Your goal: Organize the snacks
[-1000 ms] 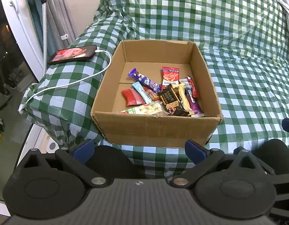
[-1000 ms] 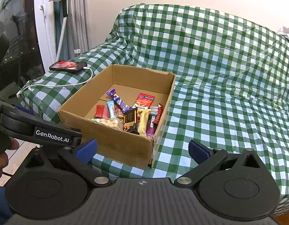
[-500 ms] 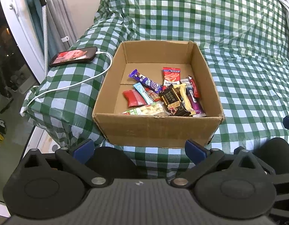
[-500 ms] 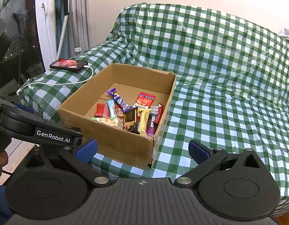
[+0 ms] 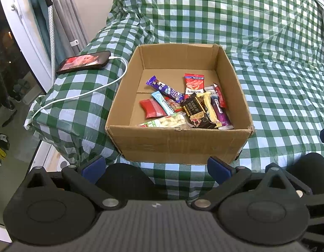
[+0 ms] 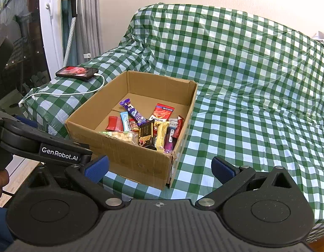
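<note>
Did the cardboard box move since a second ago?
No. The cardboard box keeps its place beside the phone and cable; only the camera shifted slightly.

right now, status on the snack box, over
Left gripper open, empty. Right gripper open, empty. Snacks piled in cardboard box, untouched. Phone and cable beside box, off the approach.
</note>
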Demonstrator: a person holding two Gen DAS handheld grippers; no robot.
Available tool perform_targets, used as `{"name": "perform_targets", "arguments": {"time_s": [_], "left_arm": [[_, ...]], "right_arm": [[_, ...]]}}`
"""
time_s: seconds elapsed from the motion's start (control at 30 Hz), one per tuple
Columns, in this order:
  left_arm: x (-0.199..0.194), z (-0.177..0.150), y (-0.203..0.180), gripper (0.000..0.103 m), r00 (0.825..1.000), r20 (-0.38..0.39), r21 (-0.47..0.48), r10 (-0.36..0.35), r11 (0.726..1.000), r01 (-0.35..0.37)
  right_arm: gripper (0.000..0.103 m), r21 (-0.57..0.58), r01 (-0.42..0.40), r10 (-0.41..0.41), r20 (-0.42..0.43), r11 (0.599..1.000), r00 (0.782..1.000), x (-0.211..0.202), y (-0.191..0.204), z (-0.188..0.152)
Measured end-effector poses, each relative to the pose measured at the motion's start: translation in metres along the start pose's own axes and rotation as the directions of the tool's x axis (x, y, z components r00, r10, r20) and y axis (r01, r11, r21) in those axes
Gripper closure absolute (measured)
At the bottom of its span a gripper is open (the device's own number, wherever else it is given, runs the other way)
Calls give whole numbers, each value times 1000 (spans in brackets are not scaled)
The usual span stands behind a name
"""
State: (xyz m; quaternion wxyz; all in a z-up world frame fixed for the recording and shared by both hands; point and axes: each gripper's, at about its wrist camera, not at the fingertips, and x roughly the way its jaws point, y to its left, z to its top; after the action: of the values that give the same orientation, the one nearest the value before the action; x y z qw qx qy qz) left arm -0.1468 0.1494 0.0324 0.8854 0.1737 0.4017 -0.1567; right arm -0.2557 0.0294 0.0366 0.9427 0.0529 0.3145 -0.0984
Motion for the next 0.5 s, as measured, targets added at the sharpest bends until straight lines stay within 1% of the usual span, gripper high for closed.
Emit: {"name": "perform_targets", "arguments": {"time_s": [0.5], "left_arm": [[1,0,1,0,1000,0,4,1,1000,-1]], "right_arm": [[1,4,0,0,-7,1000,1000,3,-1,-3]]}}
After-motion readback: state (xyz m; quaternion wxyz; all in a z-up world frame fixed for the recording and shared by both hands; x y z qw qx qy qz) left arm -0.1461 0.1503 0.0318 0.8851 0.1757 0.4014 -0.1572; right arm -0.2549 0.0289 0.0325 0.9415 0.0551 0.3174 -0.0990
